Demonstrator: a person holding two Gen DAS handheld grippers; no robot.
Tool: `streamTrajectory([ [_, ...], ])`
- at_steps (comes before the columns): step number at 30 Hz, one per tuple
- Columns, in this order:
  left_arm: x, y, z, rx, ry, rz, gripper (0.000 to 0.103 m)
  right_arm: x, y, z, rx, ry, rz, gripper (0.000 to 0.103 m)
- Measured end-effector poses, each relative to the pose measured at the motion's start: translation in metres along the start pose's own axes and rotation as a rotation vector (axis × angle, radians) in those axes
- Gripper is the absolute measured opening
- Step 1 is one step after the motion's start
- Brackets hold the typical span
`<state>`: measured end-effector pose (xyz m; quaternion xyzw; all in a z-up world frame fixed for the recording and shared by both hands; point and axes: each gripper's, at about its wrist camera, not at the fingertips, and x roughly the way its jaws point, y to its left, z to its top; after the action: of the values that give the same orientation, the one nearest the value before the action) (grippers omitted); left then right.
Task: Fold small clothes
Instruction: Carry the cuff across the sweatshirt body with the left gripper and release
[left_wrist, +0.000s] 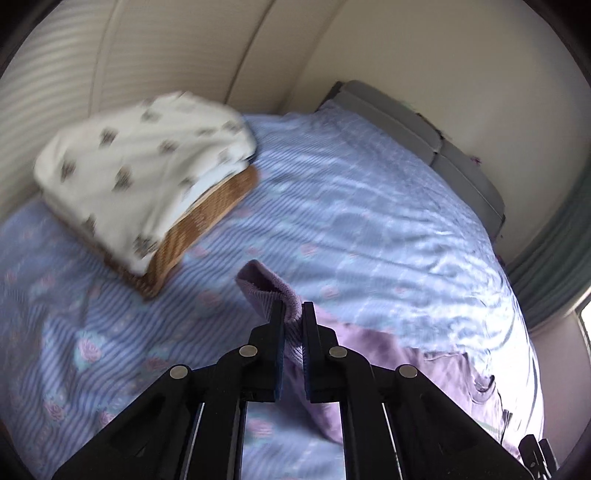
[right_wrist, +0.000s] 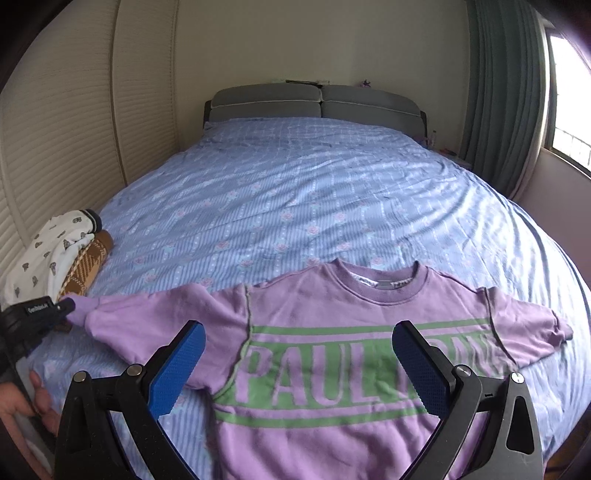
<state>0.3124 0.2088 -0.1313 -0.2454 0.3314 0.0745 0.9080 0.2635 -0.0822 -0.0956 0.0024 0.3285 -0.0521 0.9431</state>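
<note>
1. No box or basket anywhere; only a small pile of folded clothes (right_wrist: 55, 254) on the left side of the bed (right_wrist: 295, 192); white cloth with little dark prints (left_wrist: 140, 166) on top, brown checked cloth (left_wrist: 199, 229) under it.
2. Purple sweatshirt (right_wrist: 332, 354) lying flat on the blue flowered bed cover, front side up, near the foot of the bed; neck hole pointing toward the grey headboard (right_wrist: 314, 101); big green stripes and letters across the chest, "PAUL" easy to read, the rest partly hidden behind a finger.
3. Both sleeves stretched out to the sides; right sleeve (right_wrist: 528, 325) resting on the cover; left sleeve cuff (left_wrist: 266, 288) lifted a little off the bed, close to the pile.
4. Left gripper (left_wrist: 293, 314) squeezed tight on that cuff, ribbed purple cloth pinched between the two fingers.
5. Right gripper (right_wrist: 297, 365) held over the chest of the sweatshirt, blue pads (right_wrist: 177, 369) spread wide apart, nothing between them.
6. Green curtain (right_wrist: 506, 103) and bright window on the right side of the room.
</note>
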Motion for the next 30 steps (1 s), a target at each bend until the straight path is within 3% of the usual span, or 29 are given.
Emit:
streamTrajectory([
  [8,-0.015,-0.129,-0.017,0.252,-0.051,-0.137,0.01,-0.031,-0.097,-0.008,0.1,-0.034,-0.098,0.102],
  [18,0.01,-0.269,-0.101,0.51,0.03,-0.298,0.01,-0.046,-0.207,-0.028,0.251,-0.043,-0.207,0.102],
  [25,0.023,-0.331,-0.178,0.663,0.089,-0.31,0.01,-0.042,-0.259,-0.05,0.323,-0.014,-0.25,0.102],
  [30,0.041,-0.337,-0.206,0.707,0.157,-0.273,0.01,-0.032,-0.279,-0.064,0.363,0.019,-0.248,0.102],
])
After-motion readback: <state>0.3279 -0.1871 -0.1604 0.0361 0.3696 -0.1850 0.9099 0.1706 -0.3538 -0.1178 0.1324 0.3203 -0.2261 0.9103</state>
